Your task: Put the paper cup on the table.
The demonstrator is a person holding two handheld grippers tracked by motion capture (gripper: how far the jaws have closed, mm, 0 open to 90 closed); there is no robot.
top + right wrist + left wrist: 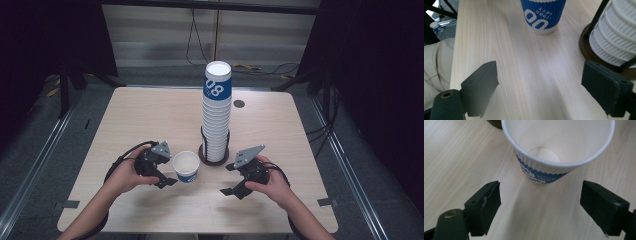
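Tabletop (150, 115) of light wood runs across the middle of the high view. Going left to right there: left tool (169, 176) sits at lower left of centre, held in the person's left hand (125, 174), jaws pointed right toward the single cup (186, 166). Cup stands upright just right of that tool, open mouth up, white inside, blue band on the lower wall. Jaws stand apart with nothing between them; cup is just ahead of the tips, not touched.

Left tool view: cup (559, 150) fills the upper centre and upper right, wavy blue print near its base, resting on the wood. Left tool (540, 200) has one jaw at lower left, the other at lower right, with bare tabletop in the gap, no contact with the cup.

Centre of the high view: tall stack of cups (217, 112) in a dark round holder (214, 159), top cup blue with white digits. Single cup sits just left of the holder base.

Right of centre, lower: right tool (229, 179) in the right hand (272, 184), jaws pointing left, spread wide, nothing held.

Right tool view: right tool (540, 82) jaws at lower left and lower right, bare wood between. Cup (543, 15) at top centre, well ahead. Stack (616, 37) and holder (589, 47) at upper right. Beige sleeve (436, 65) at left edge.
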